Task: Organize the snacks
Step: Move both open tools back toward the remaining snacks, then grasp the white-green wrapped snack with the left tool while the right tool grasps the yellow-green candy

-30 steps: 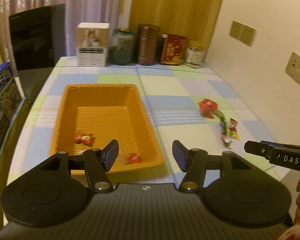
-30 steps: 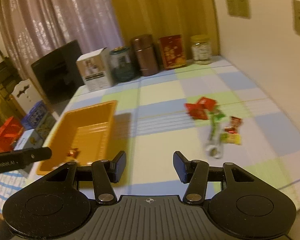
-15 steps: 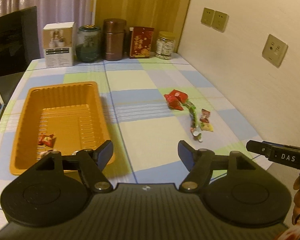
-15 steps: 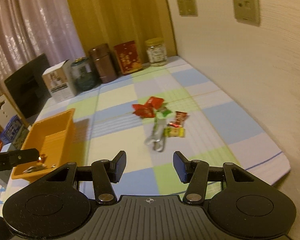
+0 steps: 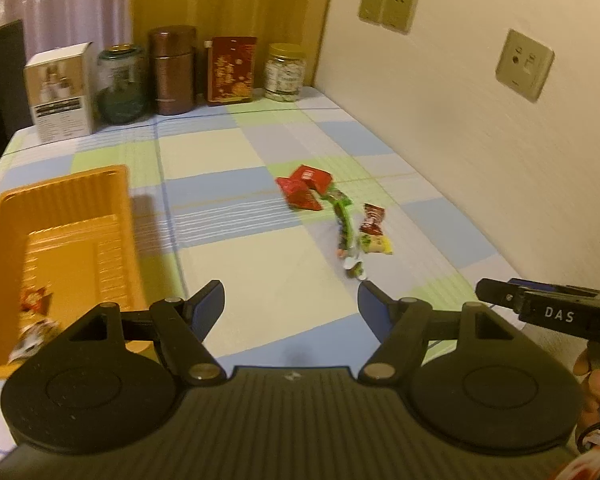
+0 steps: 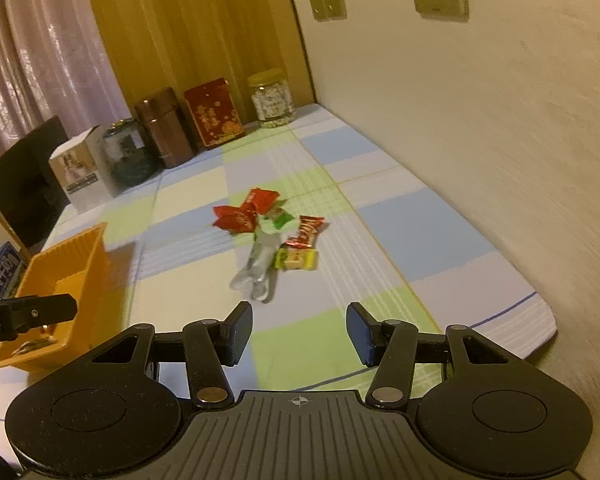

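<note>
Orange plastic is seen at the left of both views: the tray [image 5: 60, 216] sits on the checked counter [image 5: 260, 280], to the left of the left tongs [image 5: 291, 300], with a few wrapped sweets [image 5: 34, 300] already lying in its near end. Both pairs of tongs are empty. The left tongs have just been opening and now stand wide, nothing between the pads. The right tongs [image 6: 299, 330] are held at a moderate gap, also bare.

Ahead of both tongs, and well apart from the tray, the remaining snacks are clustered: two red packets [image 6: 244, 212] overlapping at the far end, a long green-and-clear wrapper [image 6: 262, 260] running toward the tongs, a red bar [image 6: 306, 232] and a small yellow packet [image 6: 296, 260] just right of it.

The trouble ahead is judged to lie in that crowding. The pieces touch or overlap (the clear wrapper most of all), so two could be pinched at once, or a neighbour nudged toward the wall side of the counter. Thin, flat, slippery film is likely to be skated over by the pads if the tongs are brought down too shallow. Both tongs are aimed at the same small pile, so a clash between them is possible. A loosely held sweet could also be dropped during the carry across to the tray.
</note>
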`<state>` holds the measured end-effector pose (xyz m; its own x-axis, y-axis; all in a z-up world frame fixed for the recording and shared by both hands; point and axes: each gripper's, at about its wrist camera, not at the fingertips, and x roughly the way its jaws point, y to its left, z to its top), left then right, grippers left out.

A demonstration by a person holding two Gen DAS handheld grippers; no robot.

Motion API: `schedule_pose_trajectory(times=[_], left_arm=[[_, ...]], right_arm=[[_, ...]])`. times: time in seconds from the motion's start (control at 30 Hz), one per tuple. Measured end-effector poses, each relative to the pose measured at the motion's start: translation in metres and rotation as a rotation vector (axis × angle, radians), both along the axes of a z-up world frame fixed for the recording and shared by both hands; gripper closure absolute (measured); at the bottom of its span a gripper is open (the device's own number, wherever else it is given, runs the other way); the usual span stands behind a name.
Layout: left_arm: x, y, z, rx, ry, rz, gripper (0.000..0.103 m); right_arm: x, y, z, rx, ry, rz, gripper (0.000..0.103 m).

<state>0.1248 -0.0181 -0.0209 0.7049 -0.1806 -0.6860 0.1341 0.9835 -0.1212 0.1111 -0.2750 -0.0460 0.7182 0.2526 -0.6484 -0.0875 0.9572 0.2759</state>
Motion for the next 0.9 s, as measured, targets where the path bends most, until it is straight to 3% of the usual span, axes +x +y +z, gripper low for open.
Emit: schedule_pose_trajectory(times=[0.37, 0.7, 0.83, 0.9], left_arm=[[0.059, -0.043, -0.037, 0.027, 0.046, -0.098, 0.033], [0.109, -0.071, -0.085, 0.003, 0.093, -0.173, 0.045], [0.125, -0.08, -0.099, -0.01, 0.093, -0.198, 0.052], [0.132, -0.085, -0.105, -0.01, 0.091, -0.202, 0.06]], right_arm=[[0.045, -0.015, -0.03, -0.032, 0.044, 0.032, 0.051], [0.089, -0.025, -0.056, -0.054, 0.05, 0.043, 0.051], [0.102, -0.031, -0.064, -0.052, 0.052, 0.023, 0.051], [0.106, -0.033, -0.067, -0.054, 0.05, 0.021, 0.051]])
